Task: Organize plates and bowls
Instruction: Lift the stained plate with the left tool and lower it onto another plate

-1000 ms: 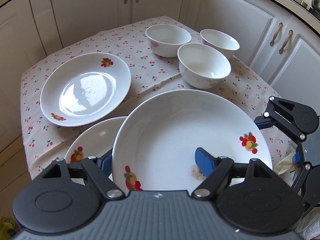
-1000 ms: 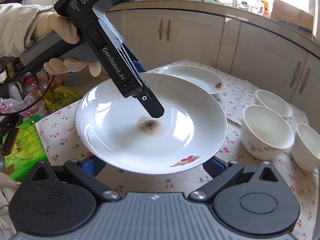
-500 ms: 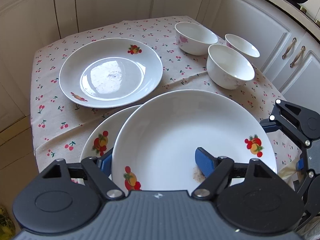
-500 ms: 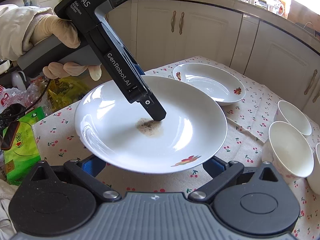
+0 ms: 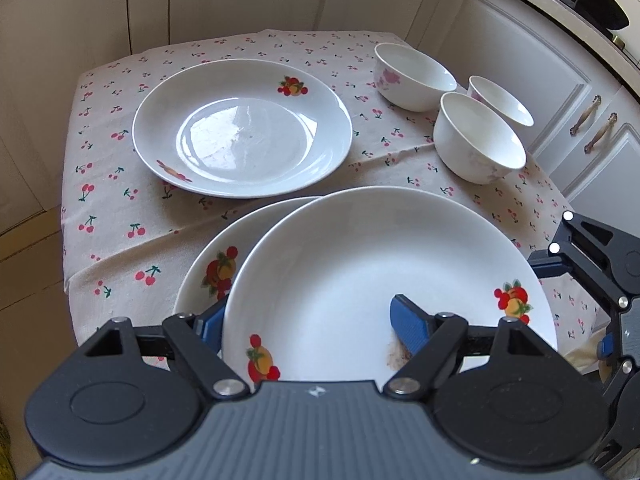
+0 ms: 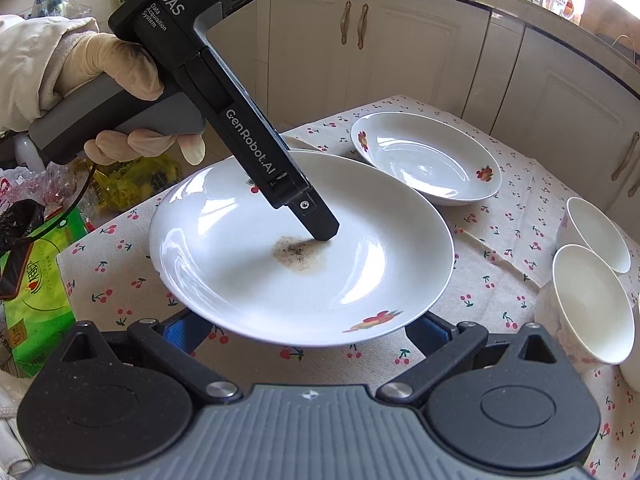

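Plate, white glazed ceramic, fruit decals on the rim, brown speckled residue in the well. Location: held clear of the cherry-print tablecloth, above and overlapping a second plate that lies on the cloth; a third plate sits farther back, and three bowls stand grouped to the right.

Grip: my left gripper is clamped across the near rim, one blue finger pressing the inner face, the other under the outside. My right gripper sits low at the opposite edge with the plate over its fingers; whether they pinch it or merely wait beneath, I cannot tell.

Handling, as I judge it: rigid, fairly heavy for a one-sided pinch, slick glaze, breakable if dropped or knocked against its neighbours. Best held at the rim, well in from the lip; a second hold on the far side would stop it from swinging.

Orientation: round, so no long axis. Face up, tilted slightly, nearly level.
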